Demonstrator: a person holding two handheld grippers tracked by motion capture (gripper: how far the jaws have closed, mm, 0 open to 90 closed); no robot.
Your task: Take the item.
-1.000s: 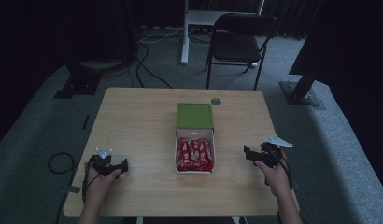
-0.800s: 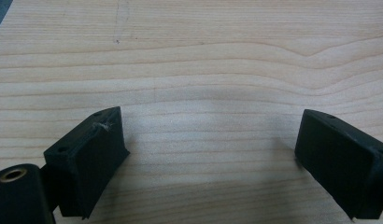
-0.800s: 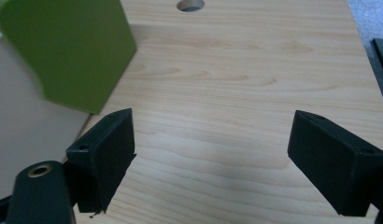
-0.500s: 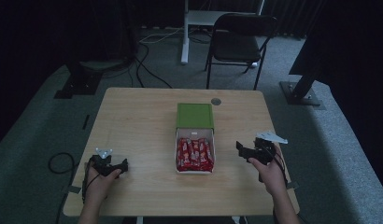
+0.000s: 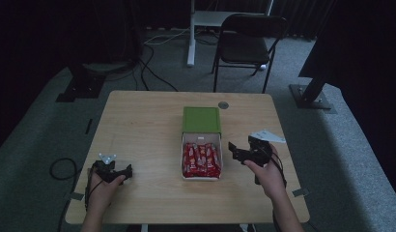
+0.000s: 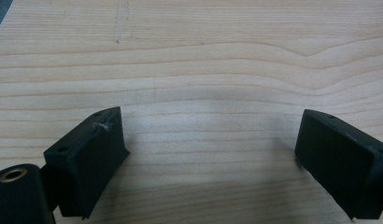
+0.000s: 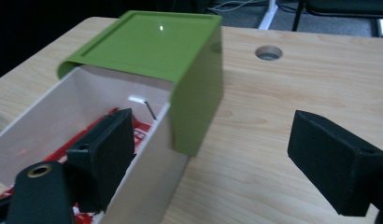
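High view: a white box [image 5: 201, 157] sits mid-table with a green lid [image 5: 201, 120] slid back over its far half, leaving the near half uncovered and packed with red wrapped snack bars [image 5: 201, 160]. The right gripper [image 5: 238, 153] hangs just beside the box's right wall, jaws spread and aimed at it, holding nothing. The left gripper [image 5: 120, 173] rests on the wooden table [image 5: 138, 125] well off to the box's left, near the table's front edge. A round cable hole [image 5: 223, 105] lies just beyond the lid's far right corner.

Left gripper view: the jaws stand wide apart over bare wood grain, nothing between them.

Right gripper view: the jaws are spread and empty. One stands in front of the box's open end, above the red wrappers [image 7: 133, 128]; the other is over bare table outside the box wall [image 7: 154, 154]. The lid's near corner [image 7: 196, 93] lies between them and farther off.

Risks, as I judge them: since the jaws straddle the thin wall, closing now would probably pinch the wall, not a bar, and could drag or tip the light box. The lid looks merely slid on, so a sideways nudge could skew it or push it off. The left gripper is too far off to steady anything.

White marks show on the wrappers, but no brand or word can be read.
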